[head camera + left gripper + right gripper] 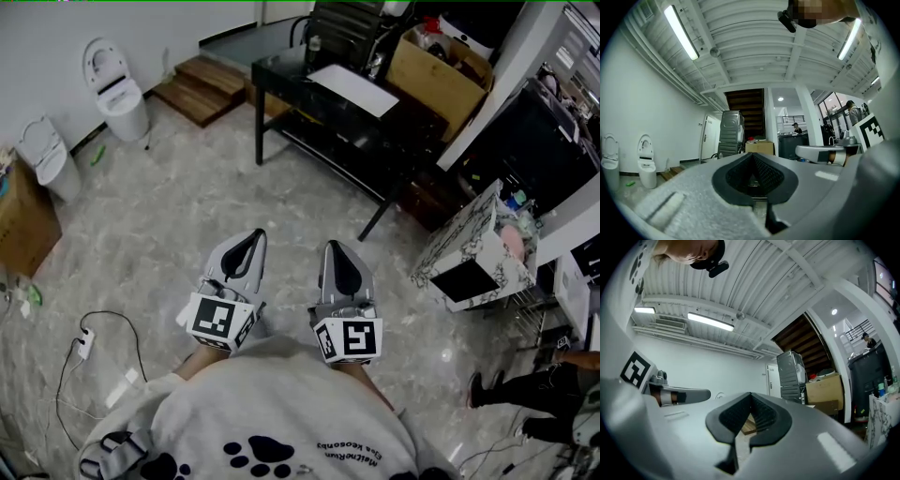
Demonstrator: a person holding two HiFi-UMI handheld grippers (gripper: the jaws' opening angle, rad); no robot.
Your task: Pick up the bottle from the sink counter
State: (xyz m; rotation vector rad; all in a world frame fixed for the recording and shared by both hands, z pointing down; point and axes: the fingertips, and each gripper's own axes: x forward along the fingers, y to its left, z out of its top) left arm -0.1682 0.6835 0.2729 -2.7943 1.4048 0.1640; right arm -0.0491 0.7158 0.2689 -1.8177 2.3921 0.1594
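Both grippers are held close to the person's chest, high over the marbled floor. My left gripper (247, 246) is shut and empty; in its own view the dark pads (752, 176) meet with nothing between them. My right gripper (339, 259) is shut and empty as well, its jaws (749, 420) closed together. A marble-patterned sink cabinet (469, 246) stands to the right, well away from both grippers. Small things (518, 200) stand on its top, too small to name. The cabinet's edge (880, 418) shows at the far right of the right gripper view.
A black desk (323, 108) with a white sheet stands ahead, a cardboard box (441, 70) behind it. Two toilets (117, 89) stand at the far left by wooden steps (202, 89). A cable and power strip (84, 342) lie on the floor at the left. A person's legs (525, 389) are at the right.
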